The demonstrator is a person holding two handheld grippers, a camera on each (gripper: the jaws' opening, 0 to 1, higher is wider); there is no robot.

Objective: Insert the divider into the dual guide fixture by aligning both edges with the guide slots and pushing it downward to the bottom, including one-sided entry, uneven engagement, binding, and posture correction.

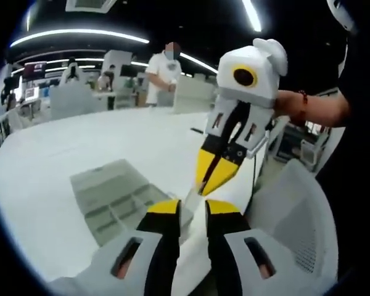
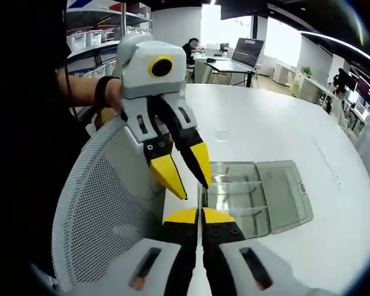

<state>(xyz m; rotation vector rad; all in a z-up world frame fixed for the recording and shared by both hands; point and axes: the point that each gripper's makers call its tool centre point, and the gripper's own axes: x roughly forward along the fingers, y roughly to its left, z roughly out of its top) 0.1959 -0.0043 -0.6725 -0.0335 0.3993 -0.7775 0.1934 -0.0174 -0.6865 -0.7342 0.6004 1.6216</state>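
Observation:
A thin clear divider (image 2: 201, 196) stands edge-on in the air, with my right gripper (image 2: 200, 216) shut on it. In the left gripper view the right gripper (image 1: 205, 185) comes down from the upper right with its yellow tips pinched on the divider (image 1: 192, 200). My left gripper (image 1: 194, 206) is open, its jaws on either side of the divider's pale edge. In the right gripper view the left gripper (image 2: 194, 190) enters from the left with its tips spread beside the divider. The clear guide fixture (image 2: 259, 194), a box with slotted compartments, lies on the white table (image 2: 265, 123) beyond both grippers, apart from the divider.
A white mesh chair back (image 2: 105, 203) stands close beside the grippers, at the table's near edge. In the left gripper view the fixture (image 1: 114, 197) lies left of the jaws. A person (image 1: 163, 71) stands past the table's far side, with desks and monitors behind.

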